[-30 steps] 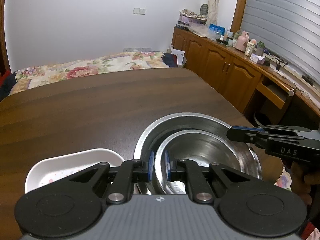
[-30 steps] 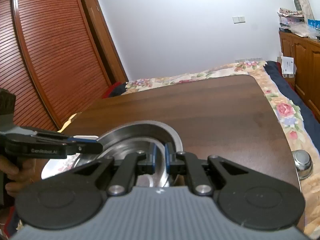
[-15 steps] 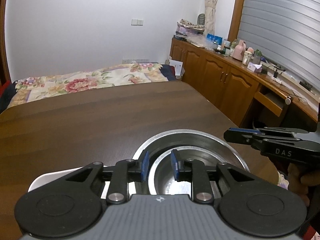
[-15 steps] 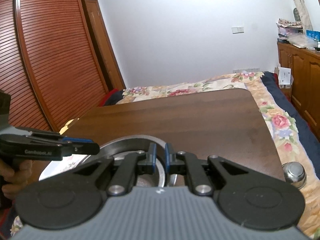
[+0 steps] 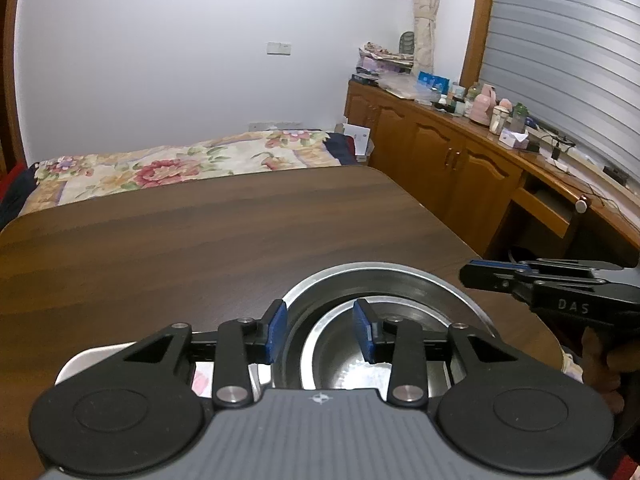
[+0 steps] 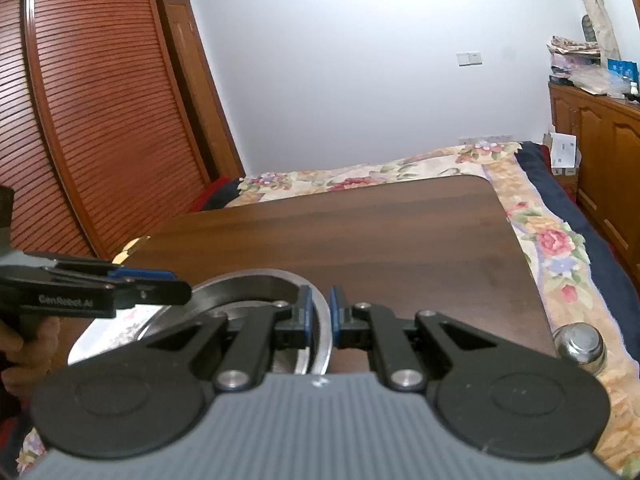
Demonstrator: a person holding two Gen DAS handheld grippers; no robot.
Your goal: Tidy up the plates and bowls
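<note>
dark wooden table (image 5: 200, 248) carries a small steel bowl (image 5: 348, 360) nested in the big pan (image 5: 384, 280), left gripper (image 5: 320, 330) just opening off it, right gripper (image 6: 318, 314) pinching the pan rim, so withdraw gently.

Shiny metal bowls (image 5: 384, 292), wood-grain table (image 5: 200, 240)

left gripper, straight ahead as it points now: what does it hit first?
Probably the steel dishes: the left gripper, jaws just opened, straddles the near rims of the big bowl and the small bowl nested inside. Which rim comes first is unclear.
</note>
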